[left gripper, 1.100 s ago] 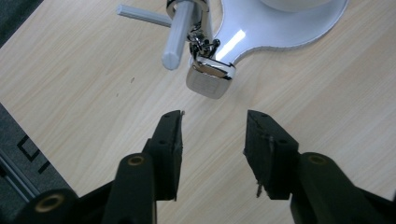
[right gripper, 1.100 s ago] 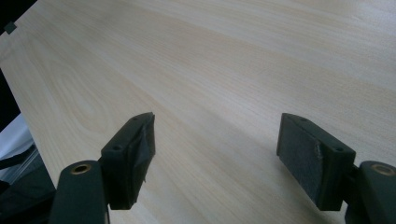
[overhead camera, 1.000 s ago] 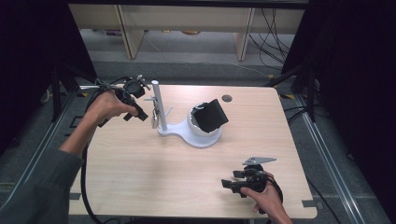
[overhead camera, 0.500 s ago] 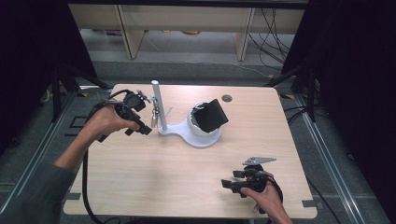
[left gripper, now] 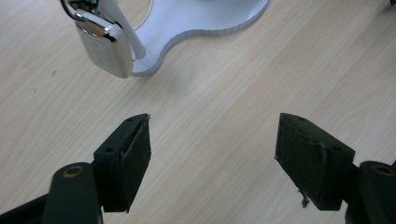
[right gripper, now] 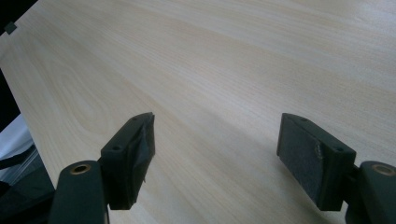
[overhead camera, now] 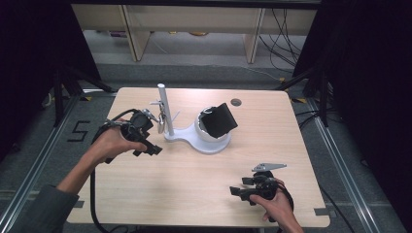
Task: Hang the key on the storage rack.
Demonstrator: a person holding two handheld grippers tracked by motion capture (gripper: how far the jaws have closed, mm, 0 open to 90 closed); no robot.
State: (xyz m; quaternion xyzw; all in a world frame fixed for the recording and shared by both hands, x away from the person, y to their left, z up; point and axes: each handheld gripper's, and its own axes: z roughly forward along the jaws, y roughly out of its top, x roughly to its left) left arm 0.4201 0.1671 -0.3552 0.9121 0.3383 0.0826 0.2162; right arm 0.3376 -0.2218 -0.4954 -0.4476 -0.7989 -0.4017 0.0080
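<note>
A white stand (overhead camera: 194, 140) sits mid-table, with a thin upright post (overhead camera: 162, 107) at its left end. A shiny silver padlock-like piece (left gripper: 103, 46) hangs beside the post (overhead camera: 156, 116), clear of the tabletop. At the stand's right end a white cup holds a tilted black block (overhead camera: 219, 121). My left gripper (overhead camera: 149, 147) hovers low, just left of and nearer than the post. Its jaws have just been opening and stand wide, with bare wood between them (left gripper: 212, 149). My right gripper (overhead camera: 239, 191) rests near the front right edge, open over bare wood (right gripper: 215, 149).
The wooden table (overhead camera: 194, 194) has a round cable hole (overhead camera: 236, 102) at the back. Cables trail from both grippers off the front edge. Shelving legs and floor cables lie beyond the far edge.
The left hand has drawn back from the post towards the near side and sunk lower. Its jaws have opened wider. The right hand has kept still.
</note>
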